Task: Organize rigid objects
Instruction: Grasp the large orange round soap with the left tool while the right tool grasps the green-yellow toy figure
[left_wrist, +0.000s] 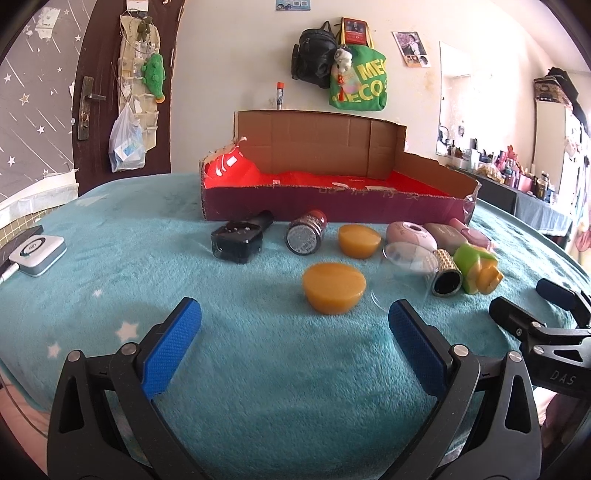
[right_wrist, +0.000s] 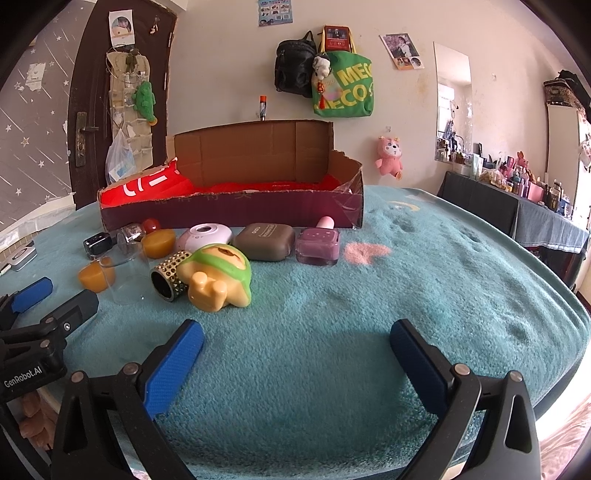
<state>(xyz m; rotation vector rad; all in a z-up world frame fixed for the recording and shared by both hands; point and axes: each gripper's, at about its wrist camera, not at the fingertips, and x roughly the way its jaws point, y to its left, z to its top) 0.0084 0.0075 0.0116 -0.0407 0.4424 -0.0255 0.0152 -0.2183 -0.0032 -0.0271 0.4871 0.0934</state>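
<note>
Small rigid objects lie in a loose row on the teal blanket (left_wrist: 258, 369) in front of an open cardboard box (left_wrist: 332, 206) with a red lining. In the left wrist view: a black charger (left_wrist: 238, 242), a dark jar (left_wrist: 306, 236), two amber discs (left_wrist: 334, 288) (left_wrist: 359, 240), a pink oval case (left_wrist: 410, 236), a studded tube (left_wrist: 447, 277) and a green-yellow toy (left_wrist: 478, 269). My left gripper (left_wrist: 293, 325) is open and empty, just short of the near amber disc. My right gripper (right_wrist: 295, 345) is open and empty, near the toy (right_wrist: 218, 275), brown case (right_wrist: 264, 242) and purple bottle (right_wrist: 317, 245).
A clear glass (right_wrist: 125, 273) lies among the objects. A white device (left_wrist: 37, 253) sits at the blanket's left edge. The box (right_wrist: 236, 210) stands against the back wall. A dark cabinet with bottles (right_wrist: 517, 206) is at the right. A door (left_wrist: 110, 92) is at the left.
</note>
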